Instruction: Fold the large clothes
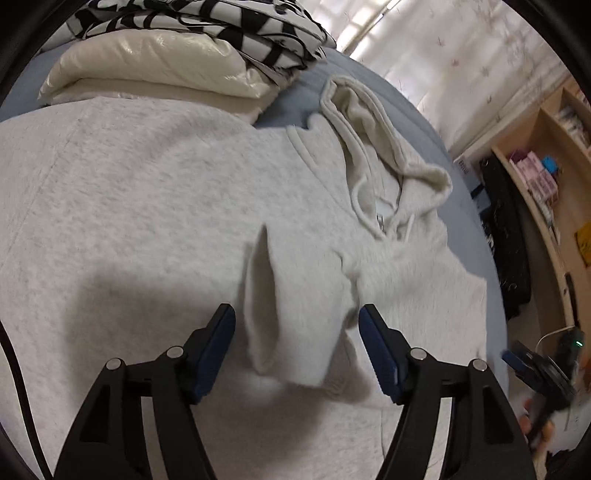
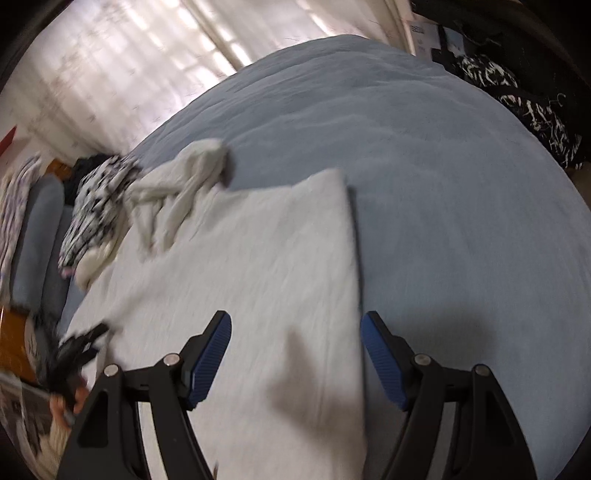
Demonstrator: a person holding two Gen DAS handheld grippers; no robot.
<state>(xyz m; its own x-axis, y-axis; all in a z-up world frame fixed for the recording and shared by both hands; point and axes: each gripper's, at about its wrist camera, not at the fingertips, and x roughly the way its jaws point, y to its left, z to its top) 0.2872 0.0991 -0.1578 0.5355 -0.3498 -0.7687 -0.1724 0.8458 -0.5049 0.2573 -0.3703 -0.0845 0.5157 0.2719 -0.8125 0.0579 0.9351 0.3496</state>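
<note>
We see a light grey hoodie (image 1: 147, 221) spread flat on the blue bed (image 2: 443, 184), its hood (image 1: 373, 147) lying toward one o'clock in the left wrist view. Our left hand-held gripper (image 1: 297, 347) hangs over the garment with its fingers apart, a raised sleeve cuff (image 1: 284, 314) between them, though we cannot tell whether either pad touches it. Our right hand-held gripper (image 2: 295, 350) is likewise spread wide, above the hoodie's straight folded edge at twelve o'clock, gripping nothing. At eleven o'clock in the left view, a cream pillow (image 1: 155, 70) lies under a black-and-white patterned cloth (image 1: 207, 26).
</note>
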